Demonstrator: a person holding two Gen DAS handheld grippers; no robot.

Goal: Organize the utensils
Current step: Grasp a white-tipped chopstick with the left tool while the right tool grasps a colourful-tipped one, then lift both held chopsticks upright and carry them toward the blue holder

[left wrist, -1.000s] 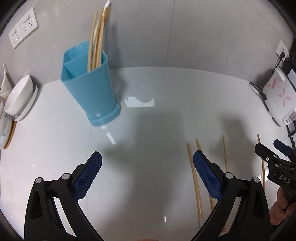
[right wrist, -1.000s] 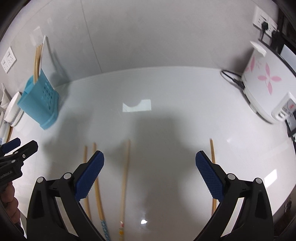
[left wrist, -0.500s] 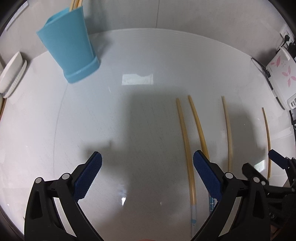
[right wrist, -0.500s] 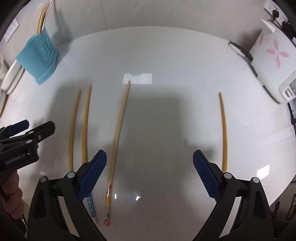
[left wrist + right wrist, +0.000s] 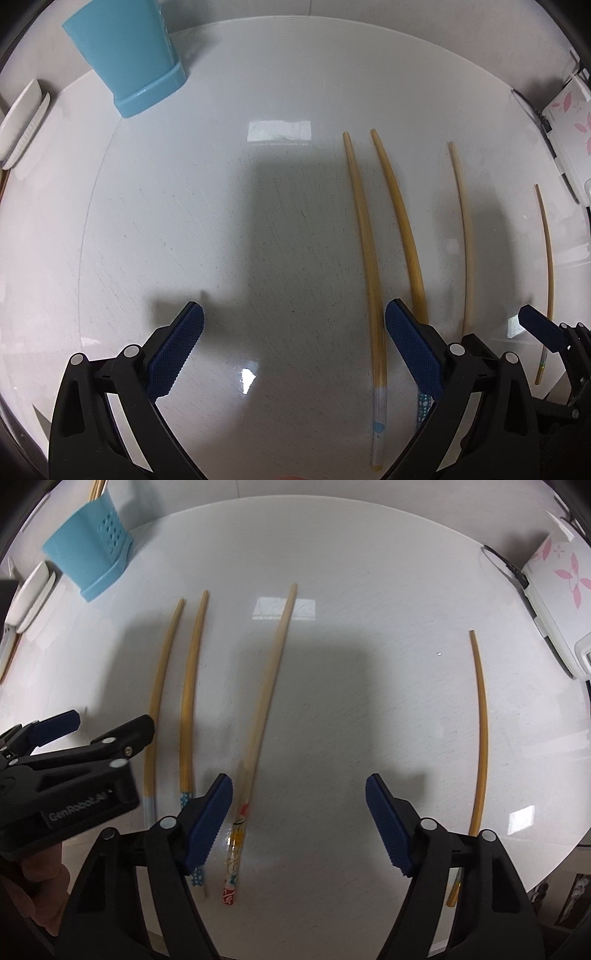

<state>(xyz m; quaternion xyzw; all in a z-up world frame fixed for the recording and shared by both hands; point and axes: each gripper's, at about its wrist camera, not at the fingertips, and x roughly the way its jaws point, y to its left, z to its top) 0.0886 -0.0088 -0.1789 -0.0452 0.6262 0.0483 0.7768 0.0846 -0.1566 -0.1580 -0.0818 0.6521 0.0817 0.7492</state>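
Right now both of your grippers point down at the white tabletop (image 5: 258, 206), where four chopsticks lie side by side, and neither set of jaws is holding anything. Take the blue utensil holder (image 5: 129, 55) at the far left of the tabletop as your landmark; in your right wrist view a few sticks stand inside it. The chopstick nearest the holder (image 5: 364, 236) has a pale blue patterned end, and the second chopstick (image 5: 397, 218) lies just beside it on the side away from the holder. The third chopstick (image 5: 266, 705), with a red and yellow patterned end, lies farther from the holder, and the fourth chopstick (image 5: 480, 731) lies well apart at the far side. Your left gripper (image 5: 293, 347) has its jaws wide apart over bare tabletop, with the chopstick nearest the holder showing just inside the pad that is farther from the holder and the second one passing behind that pad. Your right gripper (image 5: 299, 819) has its jaws closing; they are apart, and the patterned end of the third chopstick lies between them close to the pad on the holder's side, with no pad pressing on it. A white appliance with pink flowers (image 5: 554, 590) sits at the tabletop's edge opposite the holder.
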